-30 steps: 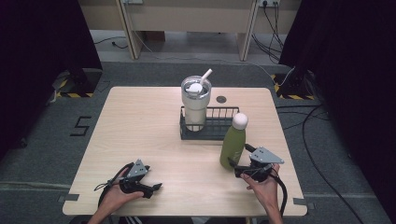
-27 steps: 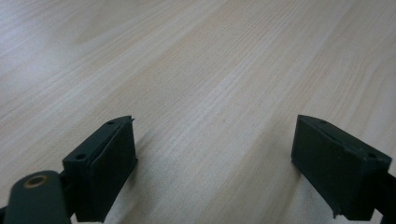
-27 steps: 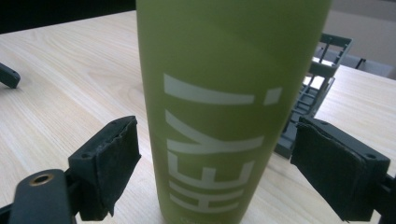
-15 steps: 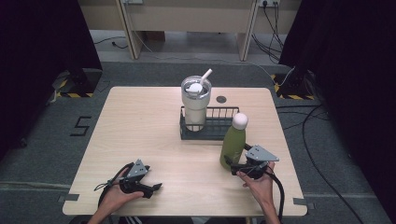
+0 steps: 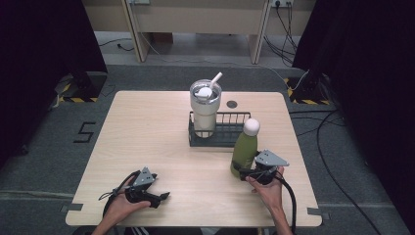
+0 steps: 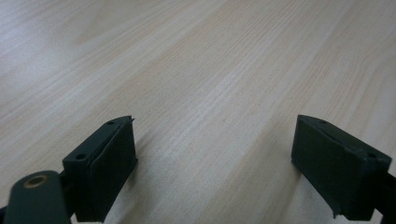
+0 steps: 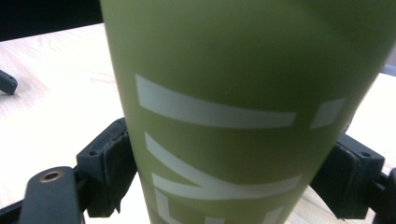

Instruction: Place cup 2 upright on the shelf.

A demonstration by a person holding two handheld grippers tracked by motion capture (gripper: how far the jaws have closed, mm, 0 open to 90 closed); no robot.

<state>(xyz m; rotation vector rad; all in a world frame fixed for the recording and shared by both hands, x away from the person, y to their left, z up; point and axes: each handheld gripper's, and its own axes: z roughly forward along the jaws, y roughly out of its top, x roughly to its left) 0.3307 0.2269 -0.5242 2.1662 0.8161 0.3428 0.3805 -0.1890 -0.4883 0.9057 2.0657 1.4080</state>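
- right gripper clamped on the green bottle, low on the body; in the right gripper view both pads press the bottle's sides, so the grip looks square across the widest part
- bottle stands upright on the table, right of centre, just near of the black wire rack; base looks to be on the wood, can't confirm any lift
- low grasp likely keeps the tall bottle from tipping when it's moved, white cap stays free
- rack holds a lidded tumbler with straw in its left half, right half open; my read is that's where the bottle goes
- left gripper parked at the near-left edge, jaws spread wide over bare wood, holding nothing; it stays out of the right hand's path
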